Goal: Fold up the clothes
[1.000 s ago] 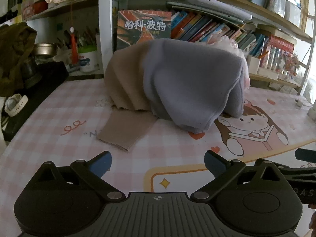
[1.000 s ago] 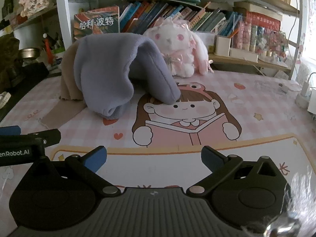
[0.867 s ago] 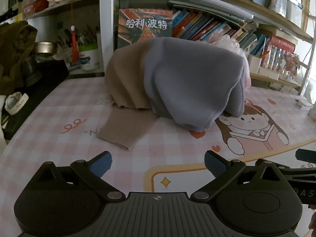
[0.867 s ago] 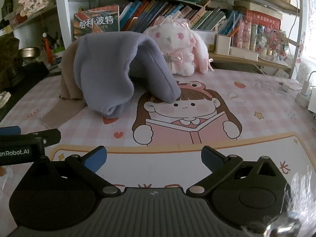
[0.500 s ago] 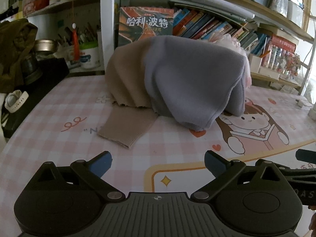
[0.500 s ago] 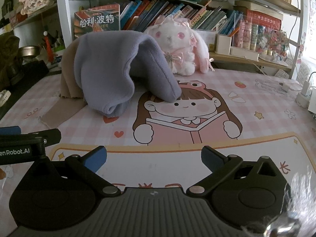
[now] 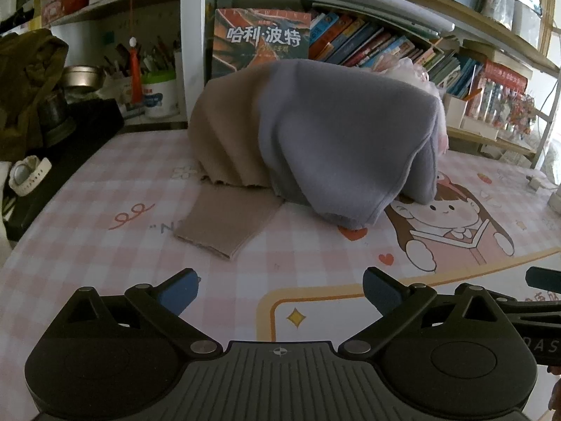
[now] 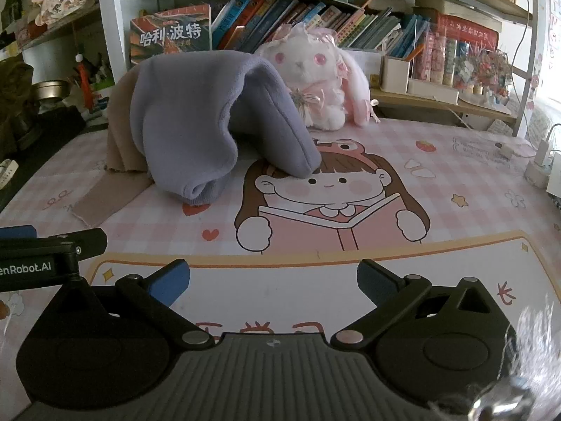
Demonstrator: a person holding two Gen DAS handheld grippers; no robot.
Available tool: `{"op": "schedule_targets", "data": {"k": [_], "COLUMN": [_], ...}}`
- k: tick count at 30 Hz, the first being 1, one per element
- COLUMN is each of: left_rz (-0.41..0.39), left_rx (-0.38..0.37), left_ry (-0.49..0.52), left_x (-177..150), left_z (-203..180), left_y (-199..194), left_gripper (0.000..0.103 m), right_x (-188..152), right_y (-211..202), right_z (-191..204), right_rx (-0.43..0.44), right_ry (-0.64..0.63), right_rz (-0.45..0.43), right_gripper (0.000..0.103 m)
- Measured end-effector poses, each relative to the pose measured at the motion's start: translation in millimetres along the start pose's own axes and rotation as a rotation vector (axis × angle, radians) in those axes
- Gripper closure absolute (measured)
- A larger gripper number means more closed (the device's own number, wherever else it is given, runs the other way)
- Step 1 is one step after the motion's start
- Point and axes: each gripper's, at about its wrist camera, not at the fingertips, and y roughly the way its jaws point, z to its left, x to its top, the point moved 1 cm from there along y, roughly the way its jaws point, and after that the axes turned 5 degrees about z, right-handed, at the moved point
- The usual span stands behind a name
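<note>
My left gripper (image 7: 280, 289) jaws spread wide, holding nothing, right gripper (image 8: 273, 280) likewise wide and empty, grey-and-beige garment (image 7: 315, 140) heaped on the pink desk mat (image 7: 105, 210) ahead, plush bunny (image 8: 315, 84) just behind it.

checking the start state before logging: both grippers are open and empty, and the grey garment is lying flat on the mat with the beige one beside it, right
Not quite. The grey garment is not flat: the right wrist view shows it heaped up in a mound, draped over the beige garment. The rest holds: left gripper and right gripper are open and empty.
</note>
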Motion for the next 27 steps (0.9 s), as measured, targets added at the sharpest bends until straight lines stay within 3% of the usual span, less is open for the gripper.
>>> {"op": "schedule_targets", "data": {"k": [27], "left_rz": [0.010], "left_rx": [0.006], "left_ry": [-0.009], "left_x": [-1.5], "left_z": [1.6], "left_y": [-4.1], "left_gripper": [0.002], "right_x": [-2.6], "right_y": [-3.0], "right_z": [2.0], "right_rx": [0.001], "right_ry": [0.000], "right_rz": [0.006], "right_gripper": [0.000]}}
